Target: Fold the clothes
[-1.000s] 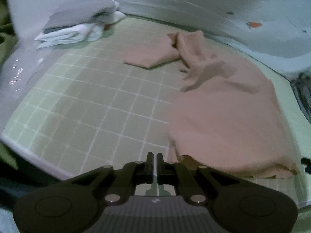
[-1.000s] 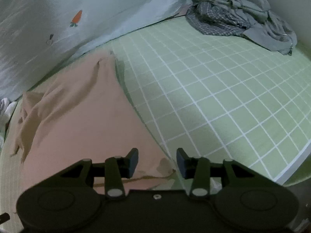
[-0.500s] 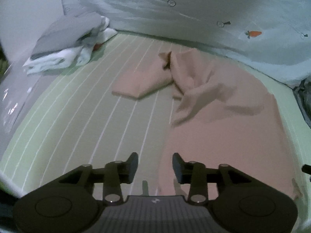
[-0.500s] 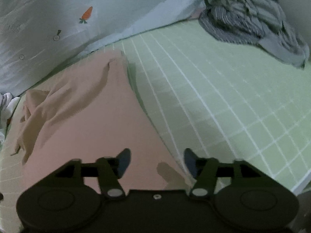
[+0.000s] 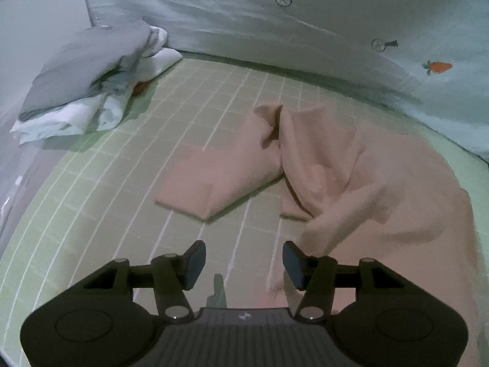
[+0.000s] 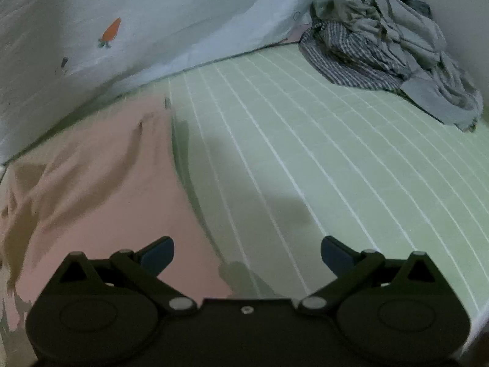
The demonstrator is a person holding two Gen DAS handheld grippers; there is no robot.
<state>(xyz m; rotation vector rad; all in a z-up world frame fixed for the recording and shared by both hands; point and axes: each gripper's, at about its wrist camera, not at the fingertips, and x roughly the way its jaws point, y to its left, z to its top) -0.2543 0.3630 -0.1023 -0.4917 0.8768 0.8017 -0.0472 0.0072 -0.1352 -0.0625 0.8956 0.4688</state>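
You held both grippers low over the near edge of the green checked mat (image 5: 101,202), each with its fingers spread wide and nothing between them. The left gripper (image 5: 243,263) hung just beside the near left edge of the pink garment (image 5: 397,189), its right finger close to a loose flap of cloth, which suits a pinch at that edge. The right gripper (image 6: 247,253) straddled the garment's right edge, left finger over the pink cloth and right finger over bare mat, so a hem grab there looked possible too. The garment (image 6: 101,183) lay spread across the middle of the mat, with one sleeve thrown out to the left and bent back on itself, and the far part bunched and creased, so it was not a neat fold. At the far left a grey and white stack (image 5: 91,82) sat in tidy layers, likely the place for folded items. At the far right a crumpled heap of grey and striped clothes (image 6: 388,39) lay well apart, probably waiting.
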